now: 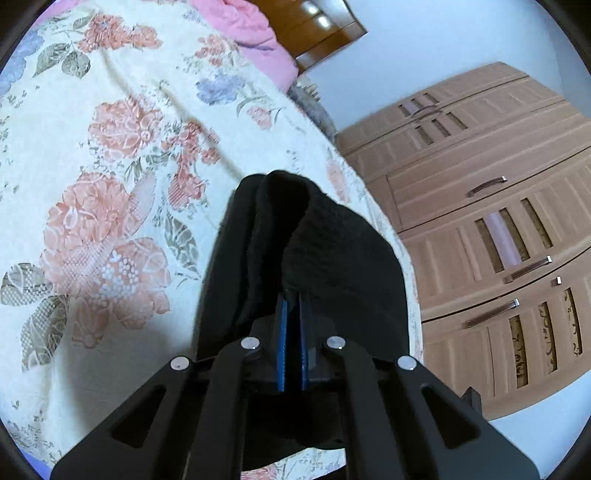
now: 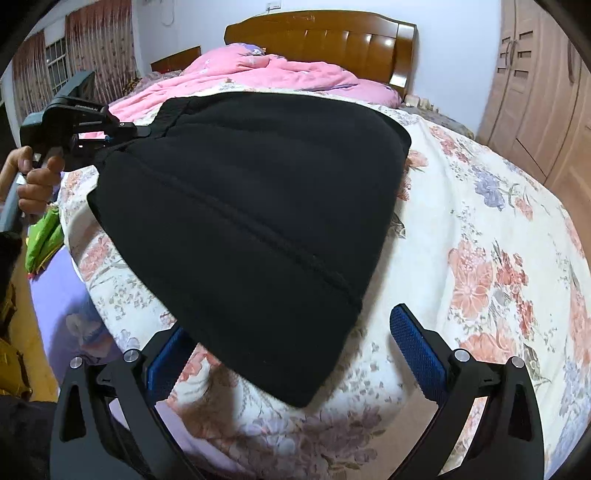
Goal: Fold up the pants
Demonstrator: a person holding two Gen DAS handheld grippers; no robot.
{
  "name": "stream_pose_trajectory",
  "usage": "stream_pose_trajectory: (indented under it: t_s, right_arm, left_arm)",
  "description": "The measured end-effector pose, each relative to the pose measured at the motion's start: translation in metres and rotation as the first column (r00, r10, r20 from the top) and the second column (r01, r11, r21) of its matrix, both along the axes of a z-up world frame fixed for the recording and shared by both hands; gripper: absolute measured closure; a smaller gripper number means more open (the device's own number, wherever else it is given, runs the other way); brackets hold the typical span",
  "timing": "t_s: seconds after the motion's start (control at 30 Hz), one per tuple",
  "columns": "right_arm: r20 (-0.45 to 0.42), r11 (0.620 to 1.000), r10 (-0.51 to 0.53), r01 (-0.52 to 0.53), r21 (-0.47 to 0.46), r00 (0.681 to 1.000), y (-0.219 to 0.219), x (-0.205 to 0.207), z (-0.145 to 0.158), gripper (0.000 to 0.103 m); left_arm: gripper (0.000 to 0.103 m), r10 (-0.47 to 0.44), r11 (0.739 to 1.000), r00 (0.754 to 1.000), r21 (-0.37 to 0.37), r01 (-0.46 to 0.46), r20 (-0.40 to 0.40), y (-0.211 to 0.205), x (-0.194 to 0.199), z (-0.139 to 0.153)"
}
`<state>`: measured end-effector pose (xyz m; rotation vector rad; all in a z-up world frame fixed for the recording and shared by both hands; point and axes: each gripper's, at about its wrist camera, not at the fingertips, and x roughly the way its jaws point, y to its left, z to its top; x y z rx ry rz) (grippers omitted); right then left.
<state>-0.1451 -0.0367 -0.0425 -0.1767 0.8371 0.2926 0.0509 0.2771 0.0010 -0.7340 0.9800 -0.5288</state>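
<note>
On a bed (image 2: 491,236) spread with a cream floral cover, black pants (image 2: 251,206) lie folded into a broad dark slab, one end hanging near the foot of the mattress in front of me and the other reaching toward the pink quilt (image 2: 266,72) heaped below the wooden headboard (image 2: 325,35). My left hand-held gripper (image 1: 291,306) is clamped on a bunched fold of the black fabric, its blue pads pressed close together with the cloth rising out of them; from the right wrist view the same tool (image 2: 122,129) meets the far left corner of the pants, my hand (image 2: 37,181) wrapped round its handle. My right hand-held gripper (image 2: 295,350) stands wide open, its blue pads (image 2: 417,350) set well apart on either side of the nearest end of the pants and pressing on nothing; the left pad is partly hidden beneath the overhanging cloth. A tall wooden wardrobe (image 1: 491,236) lines the wall beside the bed, and something green (image 2: 42,236) lies low at the left edge of the mattress.
</note>
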Motion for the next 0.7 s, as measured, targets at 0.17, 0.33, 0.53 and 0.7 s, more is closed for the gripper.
stream_pose_trajectory:
  t_s: [0.17,0.33,0.53,0.7]
  right_arm:
    - [0.014,0.999,0.041,-0.041,-0.019,0.999,-0.001,-0.012,-0.001,0.005]
    - [0.022,0.999,0.04,-0.04,0.006,0.999,0.002,-0.008,0.005,0.005]
    - [0.121,0.99,0.087,-0.099,0.096,0.989,0.004,-0.001,0.042,0.005]
    - [0.208,0.996,0.082,-0.089,0.027,0.975,0.004,0.035,0.061,0.005]
  left_arm:
    - [0.094,-0.017,0.995,1.0,0.101,0.015,0.026,-0.009,-0.012,0.002]
    - [0.084,0.036,0.967,0.994,0.247,-0.062,0.107,-0.013,-0.031,0.026]
    - [0.034,-0.067,0.931,0.966,0.364,-0.03,0.251,-0.057,-0.044,0.075]
    - [0.02,-0.228,0.863,0.937,0.501,0.069,0.265,-0.129,-0.012,0.081]
